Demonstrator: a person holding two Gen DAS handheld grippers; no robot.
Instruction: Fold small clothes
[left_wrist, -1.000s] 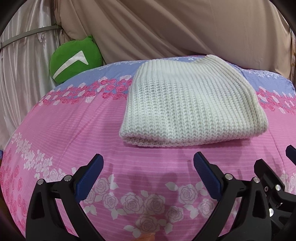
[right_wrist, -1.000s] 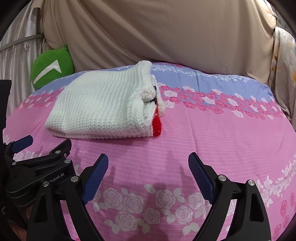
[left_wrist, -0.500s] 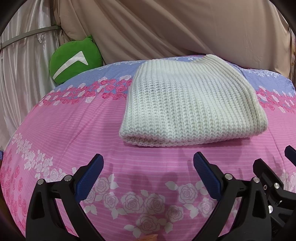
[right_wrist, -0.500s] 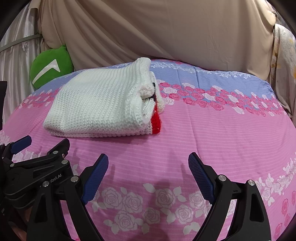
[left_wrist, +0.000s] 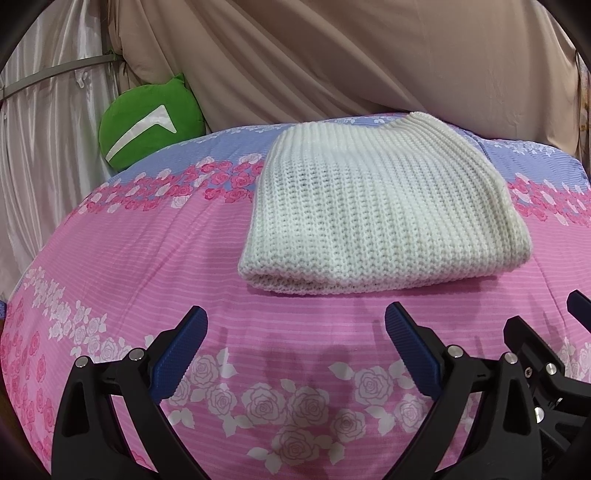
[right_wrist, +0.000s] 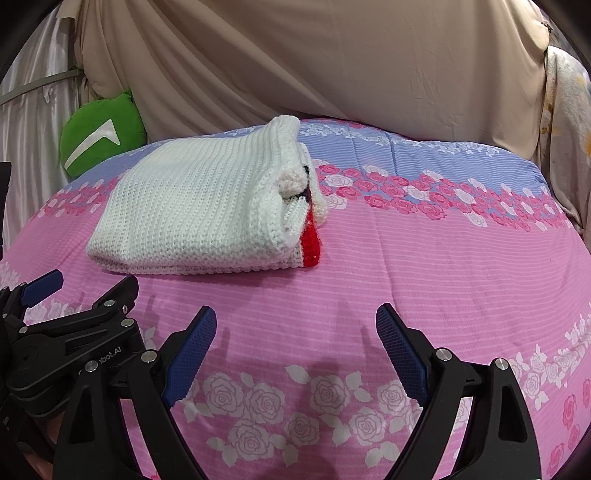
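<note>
A white knitted garment (left_wrist: 373, 210) lies folded into a thick rectangle on the pink floral bedspread (left_wrist: 147, 258). In the right wrist view the same garment (right_wrist: 199, 206) shows its layered right edge with a red patch and a bit of black. My left gripper (left_wrist: 295, 332) hovers open just in front of the garment's near edge, nothing between its blue pads. My right gripper (right_wrist: 295, 332) is also open and empty, in front of and to the right of the garment. Part of the left gripper (right_wrist: 66, 328) shows at the left of the right wrist view.
A green cushion (left_wrist: 147, 125) with a white mark leans against the beige curtain (left_wrist: 332, 55) at the back left. The bedspread (right_wrist: 443, 258) stretches bare to the right of the garment. A flowered cloth (right_wrist: 565, 129) hangs at the far right.
</note>
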